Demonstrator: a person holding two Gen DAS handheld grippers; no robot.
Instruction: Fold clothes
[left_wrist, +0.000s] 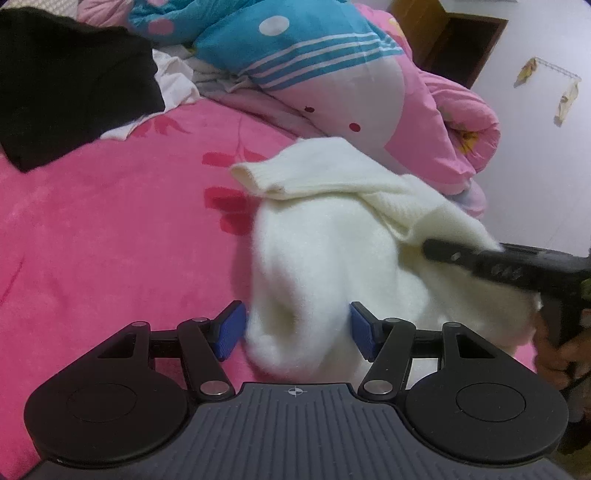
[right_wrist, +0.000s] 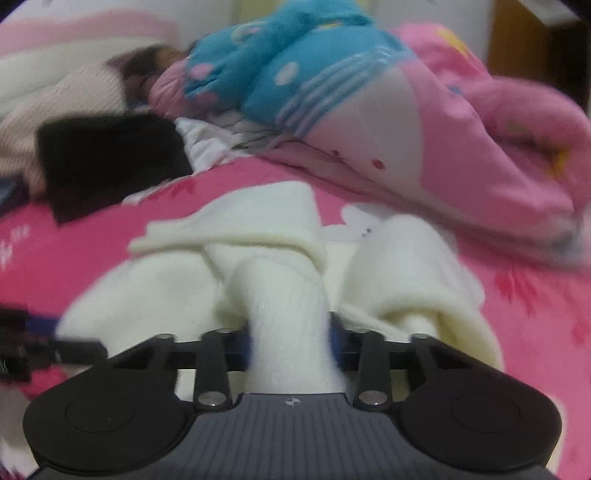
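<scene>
A cream-white knit sweater (left_wrist: 317, 236) lies bunched on the pink bed sheet (left_wrist: 110, 229), with one cuffed sleeve (left_wrist: 255, 177) folded across its top. My left gripper (left_wrist: 297, 330) stands wide open, and a thick, blurred roll of the sweater fills the gap between its blue pads (left_wrist: 231, 330). In the right wrist view, my right gripper (right_wrist: 291, 350) is shut on a raised fold of the sweater (right_wrist: 266, 229). The left wrist view shows the right gripper (left_wrist: 428, 249) reaching in from the right edge, held by a hand (left_wrist: 561, 350). The left gripper (right_wrist: 48, 332) appears at that view's left edge.
A folded black garment (left_wrist: 74, 85) lies at the back left on white cloth. A pink and blue quilt (left_wrist: 332, 66) is heaped along the far side, and a person (right_wrist: 147, 70) lies beside it. A dark doorway (left_wrist: 469, 48) opens at the back right.
</scene>
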